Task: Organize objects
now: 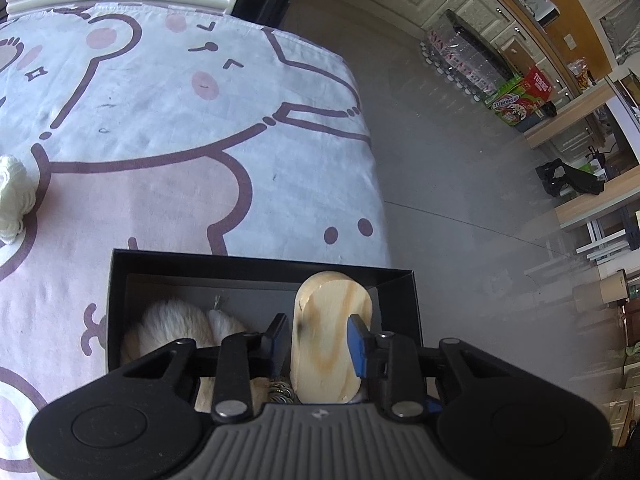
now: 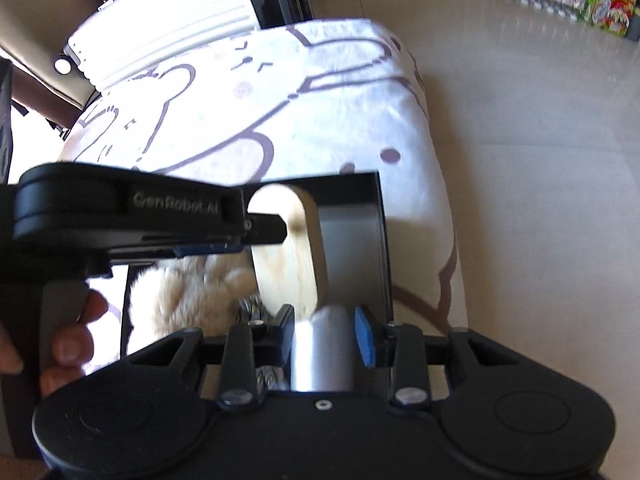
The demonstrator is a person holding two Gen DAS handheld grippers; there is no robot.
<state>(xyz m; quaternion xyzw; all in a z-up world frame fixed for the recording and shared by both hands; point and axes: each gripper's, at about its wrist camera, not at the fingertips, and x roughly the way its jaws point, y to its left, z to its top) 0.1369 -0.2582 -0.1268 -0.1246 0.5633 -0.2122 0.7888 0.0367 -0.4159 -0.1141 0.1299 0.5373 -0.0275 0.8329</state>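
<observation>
I hold two claws over one black box [image 1: 120,280] that sits on a bedsheet [image 1: 160,100] printed with cartoon bears. My left claw [image 1: 320,344] is narrowed onto one wooden block [image 1: 330,332], an oval-ended slab standing on end inside the box; both blue pads [image 1: 358,344] press its sides. My right claw [image 2: 328,340] has one silver cylinder [image 2: 322,356] between its pads, the jaws close around it, though the blur keeps me from telling whether both pads truly press it. The cylinder stands just in front of the wooden block, near the box's right wall. Also in the box I count one fluffy cream toy [image 1: 172,328] on the left and one bunch of metal rings [image 1: 280,394] beside the block's base. One white knitted thing [image 1: 14,196] lies on the sheet, well apart from the box.
</observation>
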